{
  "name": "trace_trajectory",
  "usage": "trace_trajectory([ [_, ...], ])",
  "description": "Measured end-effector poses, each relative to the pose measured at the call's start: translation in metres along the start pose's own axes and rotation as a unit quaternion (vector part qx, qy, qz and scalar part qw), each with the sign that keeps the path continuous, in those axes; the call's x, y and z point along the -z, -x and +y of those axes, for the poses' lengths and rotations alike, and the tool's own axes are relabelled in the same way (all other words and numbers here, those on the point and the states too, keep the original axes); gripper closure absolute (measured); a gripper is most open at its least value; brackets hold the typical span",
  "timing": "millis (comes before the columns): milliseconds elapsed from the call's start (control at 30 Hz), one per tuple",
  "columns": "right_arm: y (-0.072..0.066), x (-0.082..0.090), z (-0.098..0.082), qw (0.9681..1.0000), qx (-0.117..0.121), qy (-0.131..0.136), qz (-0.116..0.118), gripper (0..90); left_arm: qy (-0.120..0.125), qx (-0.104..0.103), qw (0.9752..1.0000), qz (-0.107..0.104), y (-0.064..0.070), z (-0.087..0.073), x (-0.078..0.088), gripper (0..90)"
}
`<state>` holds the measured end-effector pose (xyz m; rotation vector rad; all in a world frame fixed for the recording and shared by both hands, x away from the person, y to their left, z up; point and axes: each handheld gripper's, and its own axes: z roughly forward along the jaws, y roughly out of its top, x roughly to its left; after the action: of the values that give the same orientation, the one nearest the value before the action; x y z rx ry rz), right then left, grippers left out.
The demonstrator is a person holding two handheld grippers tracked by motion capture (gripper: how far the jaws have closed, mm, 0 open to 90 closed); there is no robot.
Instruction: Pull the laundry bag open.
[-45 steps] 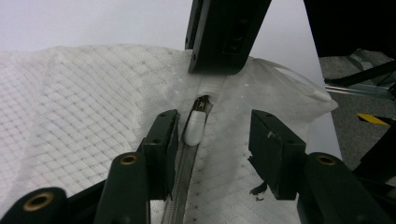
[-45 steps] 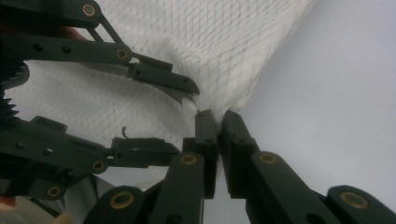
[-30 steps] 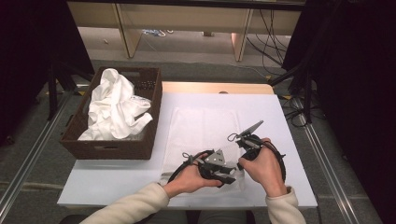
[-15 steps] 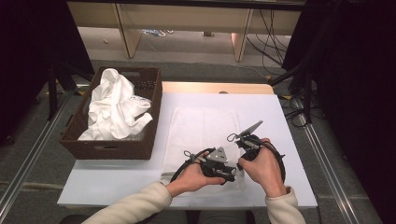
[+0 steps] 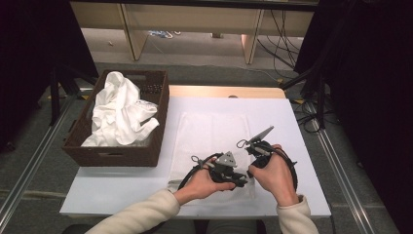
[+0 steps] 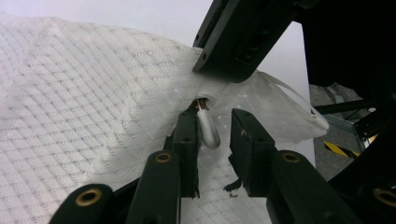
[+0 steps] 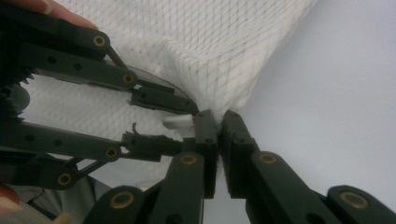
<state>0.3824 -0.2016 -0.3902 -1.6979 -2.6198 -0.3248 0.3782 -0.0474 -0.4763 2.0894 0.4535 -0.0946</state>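
A white mesh bag (image 5: 214, 131) lies flat on the white table (image 5: 122, 190). Both hands work at its near edge. My right gripper (image 7: 218, 126) is shut on the bag's edge (image 7: 219, 109), the mesh bunched between its pads. My left gripper (image 6: 215, 135) faces it, and its jaws have just been closing around a small silver zipper pull (image 6: 208, 133). The pull rests against one pad, with a gap to the other. In the high view the left gripper (image 5: 242, 179) and the right gripper (image 5: 251, 168) meet tip to tip. The pull (image 7: 180, 121) also sits between the left jaws in the right gripper view.
A dark wicker basket (image 5: 146, 151) heaped with white cloths (image 5: 119, 114) stands at the table's left. A wooden strip (image 5: 224, 91) runs along the far edge. Dark stands and cables (image 5: 311, 97) are on the floor to the right.
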Motion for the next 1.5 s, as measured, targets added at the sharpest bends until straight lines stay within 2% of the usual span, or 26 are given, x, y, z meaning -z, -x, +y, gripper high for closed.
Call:
trace_trajectory([
  [100,-0.001,0.0,0.0,1.0,-0.005,-0.001,0.001,86.8,-0.003,0.003,1.0,0.002,0.0,0.001,0.0,74.7],
  [167,-0.001,-0.001,0.0,1.0,0.002,0.0,-0.004,86.8,-0.008,0.003,1.0,0.005,-0.002,0.001,0.0,76.7],
  [200,-0.001,-0.001,0.0,1.0,-0.004,-0.002,-0.006,86.8,-0.005,0.013,0.9999,0.006,-0.002,0.001,0.0,78.8],
  [367,-0.003,0.0,0.0,0.9999,-0.013,-0.006,-0.004,86.8,-0.004,0.021,0.9997,0.01,-0.003,0.001,0.001,83.8],
  [433,-0.002,0.0,0.0,0.9999,-0.009,-0.006,-0.003,86.9,-0.003,0.029,0.9995,0.013,-0.002,0.001,0.002,84.4],
  [467,0.0,0.0,0.0,1.0,0.002,-0.004,-0.004,86.9,-0.001,0.025,0.9996,0.011,-0.002,0.002,0.002,84.7],
  [500,0.0,0.0,0.0,1.0,0.002,-0.004,-0.004,86.9,-0.001,0.025,0.9996,0.011,-0.002,0.002,0.002,84.8],
  [533,0.003,-0.001,0.0,0.9998,0.02,0.004,-0.003,86.9,-0.006,0.021,0.9996,0.018,-0.001,0.002,0.003,85.1],
  [567,0.003,-0.001,0.0,0.9998,0.02,0.004,-0.003,86.9,-0.01,0.017,0.9996,0.022,0.0,0.003,0.003,85.1],
  [600,0.002,-0.001,-0.001,1.0,0.006,-0.004,-0.004,86.9,-0.011,0.018,0.9995,0.023,0.001,0.004,0.004,85.4],
  [700,0.0,0.0,-0.001,0.9999,-0.009,-0.005,-0.005,86.9,-0.011,0.022,0.9994,0.023,0.002,0.005,0.006,85.7],
  [767,0.002,0.0,-0.001,1.0,-0.003,-0.004,-0.003,86.9,-0.012,0.016,0.9995,0.023,0.002,0.005,0.007,85.8],
  [800,0.004,0.0,-0.001,0.9999,-0.002,-0.007,0.007,87.0,-0.018,0.017,0.9994,0.025,0.003,0.006,0.008,85.8],
  [900,0.003,-0.001,-0.001,0.9999,-0.012,-0.006,0.007,87.0,-0.018,0.024,0.9992,0.027,0.004,0.006,0.009,85.9],
  [933,0.003,-0.002,-0.001,1.0,-0.007,0.0,0.005,87.0,-0.014,0.024,0.9989,0.037,0.004,0.006,0.009,85.9],
  [1000,0.005,-0.003,-0.001,1.0,-0.002,0.004,0.004,87.0,-0.019,0.023,0.9987,0.041,0.004,0.006,0.011,86.0],
  [1067,0.004,-0.003,-0.001,1.0,-0.007,0.0,0.005,87.0,-0.018,0.026,0.9989,0.034,0.005,0.007,0.011,85.9],
  [1100,0.004,-0.004,-0.001,1.0,0.002,0.008,0.004,87.0,-0.019,0.025,0.9988,0.038,0.006,0.007,0.011,86.0],
  [1133,0.002,-0.003,-0.001,0.9999,-0.01,0.0,0.003,87.1,-0.024,0.023,0.999,0.029,0.006,0.007,0.012,86.0],
  [1233,0.002,-0.003,-0.001,0.9999,-0.01,0.0,0.006,87.1,-0.025,0.027,0.9989,0.03,0.006,0.007,0.012,86.0],
  [1333,0.004,-0.006,0.0,0.9999,0.009,0.01,0.006,87.1,-0.027,0.04,0.9985,0.028,0.006,0.005,0.012,86.0],
  [1367,0.001,-0.005,0.0,0.9999,-0.005,-0.008,0.006,87.1,-0.028,0.036,0.9985,0.03,0.006,0.005,0.012,86.0],
  [1400,0.002,-0.006,0.001,0.9999,-0.001,-0.009,0.013,87.1,-0.025,0.043,0.9985,0.025,0.005,0.005,0.012,86.0],
  [1433,0.001,-0.005,0.001,0.9998,-0.012,-0.01,0.014,87.1,-0.025,0.052,0.998,0.028,0.006,0.005,0.013,86.0],
  [1467,0.001,-0.005,0.001,0.9998,-0.011,-0.01,0.016,87.1,-0.029,0.055,0.9973,0.04,0.005,0.005,0.014,86.0],
  [1500,0.001,-0.005,0.001,0.9998,-0.011,-0.01,0.016,87.1,-0.029,0.055,0.9973,0.04,0.005,0.005,0.014,86.0],
])
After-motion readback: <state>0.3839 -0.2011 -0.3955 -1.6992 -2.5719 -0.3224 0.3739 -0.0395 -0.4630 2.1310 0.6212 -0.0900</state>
